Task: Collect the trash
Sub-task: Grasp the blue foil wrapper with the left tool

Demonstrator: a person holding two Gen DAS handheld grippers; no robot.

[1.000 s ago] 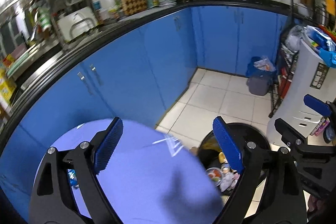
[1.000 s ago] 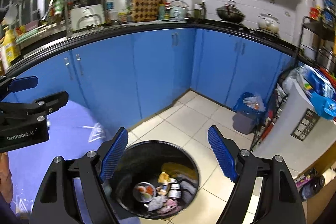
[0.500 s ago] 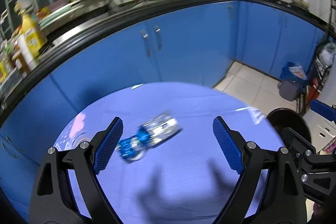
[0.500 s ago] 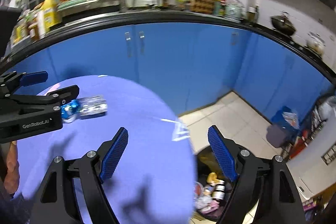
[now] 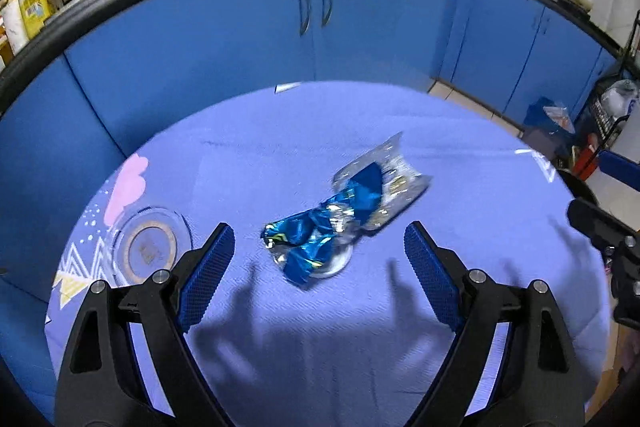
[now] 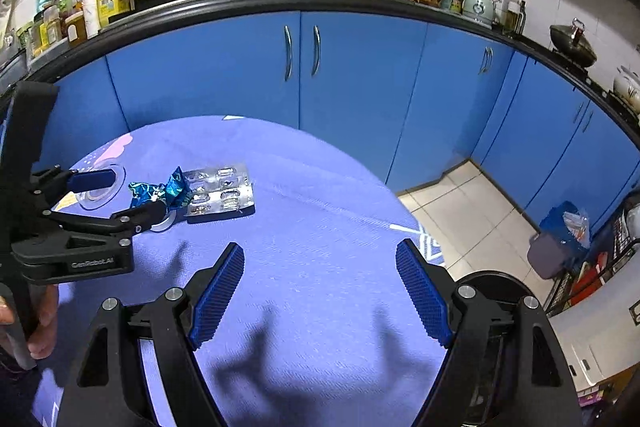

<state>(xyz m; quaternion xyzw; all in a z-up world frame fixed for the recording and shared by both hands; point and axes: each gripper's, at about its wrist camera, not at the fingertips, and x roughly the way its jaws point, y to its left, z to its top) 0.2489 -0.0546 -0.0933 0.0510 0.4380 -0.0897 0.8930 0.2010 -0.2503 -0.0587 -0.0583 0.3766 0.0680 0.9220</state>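
Observation:
A crumpled blue foil wrapper lies on the round purple table, touching a silver blister pack behind it. My left gripper is open, its fingers on either side of the wrapper, a little short of it. The right wrist view shows the wrapper, the blister pack and the left gripper around them. My right gripper is open and empty over the table's right part. A black trash bin stands on the floor beyond the table's right edge.
A clear round coaster lies left of the wrapper. Blue cabinets curve behind the table. A small grey bin with a blue bag stands on the tiled floor at right, next to a rack.
Both grippers swung left, from over the black bin to over the table. The left gripper has closed in on the wrapper and blister pack, which now lie between its fingers.

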